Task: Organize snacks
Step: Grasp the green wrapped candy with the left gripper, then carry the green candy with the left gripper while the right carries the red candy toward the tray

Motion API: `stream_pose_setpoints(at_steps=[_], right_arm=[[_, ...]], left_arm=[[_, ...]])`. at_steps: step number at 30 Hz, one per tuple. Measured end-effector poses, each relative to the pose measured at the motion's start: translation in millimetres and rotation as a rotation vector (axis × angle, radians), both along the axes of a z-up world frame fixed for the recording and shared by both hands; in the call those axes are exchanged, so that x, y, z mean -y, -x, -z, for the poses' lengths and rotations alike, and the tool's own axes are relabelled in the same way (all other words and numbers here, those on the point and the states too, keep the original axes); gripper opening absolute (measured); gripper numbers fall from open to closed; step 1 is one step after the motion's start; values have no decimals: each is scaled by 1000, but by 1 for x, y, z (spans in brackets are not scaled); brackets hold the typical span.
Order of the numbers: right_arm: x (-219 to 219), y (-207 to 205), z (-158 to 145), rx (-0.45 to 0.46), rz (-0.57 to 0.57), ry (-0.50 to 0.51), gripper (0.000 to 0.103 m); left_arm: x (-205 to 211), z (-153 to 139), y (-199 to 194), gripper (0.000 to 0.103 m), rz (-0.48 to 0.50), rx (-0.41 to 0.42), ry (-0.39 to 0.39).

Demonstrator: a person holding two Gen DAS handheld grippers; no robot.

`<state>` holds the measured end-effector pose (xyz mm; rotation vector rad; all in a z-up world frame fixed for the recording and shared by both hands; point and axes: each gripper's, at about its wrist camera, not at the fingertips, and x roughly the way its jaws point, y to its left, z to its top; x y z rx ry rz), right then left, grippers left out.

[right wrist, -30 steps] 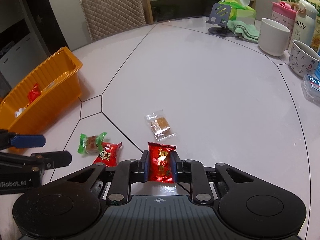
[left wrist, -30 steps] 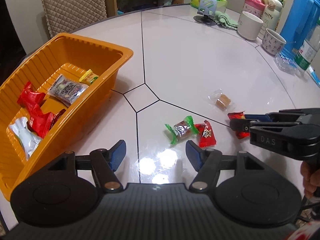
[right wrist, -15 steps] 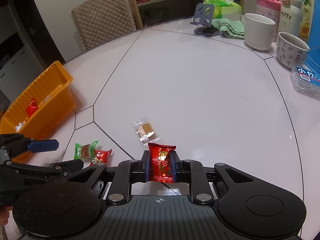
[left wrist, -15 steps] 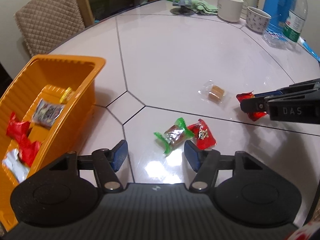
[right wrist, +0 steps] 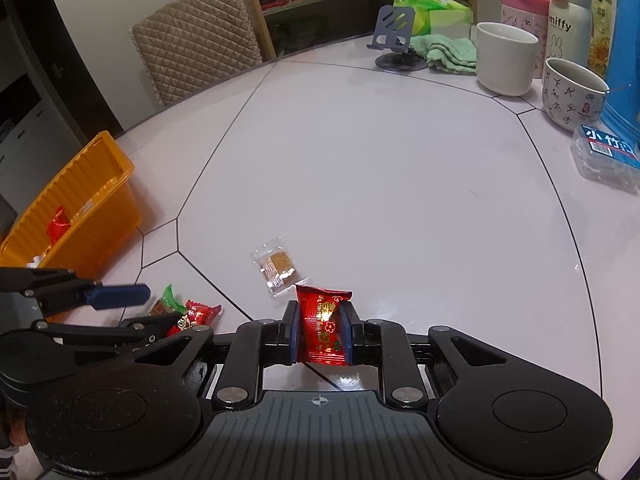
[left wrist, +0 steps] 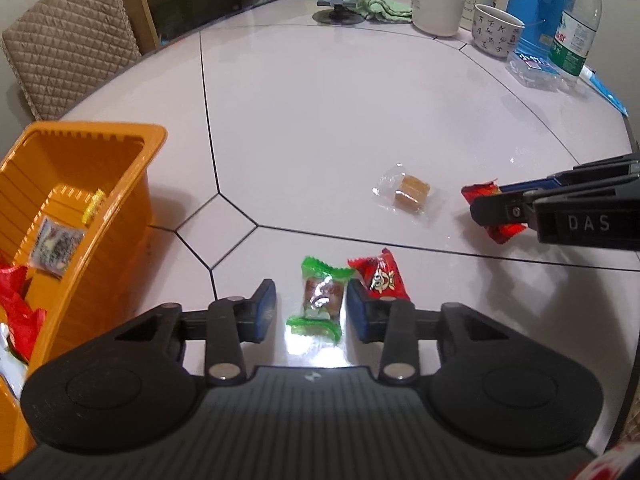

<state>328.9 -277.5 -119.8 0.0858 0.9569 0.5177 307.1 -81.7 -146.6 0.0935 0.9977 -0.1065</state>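
My left gripper (left wrist: pixel 312 308) is open, its fingers on either side of a green-wrapped candy (left wrist: pixel 320 300) lying on the table. A small red candy (left wrist: pixel 380 276) lies just right of it. My right gripper (right wrist: pixel 320 330) is shut on a red snack packet (right wrist: pixel 323 326), held just above the table; it also shows in the left wrist view (left wrist: pixel 486 210). A clear-wrapped brown sweet (left wrist: pixel 408 196) lies between the grippers. The orange basket (left wrist: pixel 80 184) stands at the left with several snacks inside.
At the table's far side stand a phone stand (right wrist: pixel 394 40), green cloth (right wrist: pixel 444 52), white mug (right wrist: pixel 506 58), patterned cup (right wrist: pixel 572 96), a clear plastic box (right wrist: pixel 606 156) and bottles (left wrist: pixel 576 28). A quilted chair (right wrist: pixel 196 60) is behind the table.
My left gripper has moved forward and down until the green candy lies between its fingers. My right gripper has kept hold of the red packet and lifted it slightly.
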Motion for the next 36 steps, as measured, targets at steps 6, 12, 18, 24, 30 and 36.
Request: stream_pose_setpoints(at_steps=[6, 12, 18, 24, 30, 36], right_arm=[[-1, 0, 0, 0, -5, -1, 21], [0, 0, -1, 0, -12, -4, 21], [1, 1, -3, 5, -21, -9, 21], [2, 3, -9, 16, -40, -18, 21], [1, 7, -18, 24, -73, -33, 21], [1, 14, -26, 19, -130, -48, 21]], left_arm=[[-1, -1, 2, 24, -17, -7, 27], [2, -2, 0, 18, -16, -16, 28], [1, -2, 0, 18, -46, -23, 31], [-3, -9, 4, 17, -81, -19, 45], [-7, -23, 17, 17, -121, 0, 64], [-8, -42, 38, 17, -158, 31, 73]])
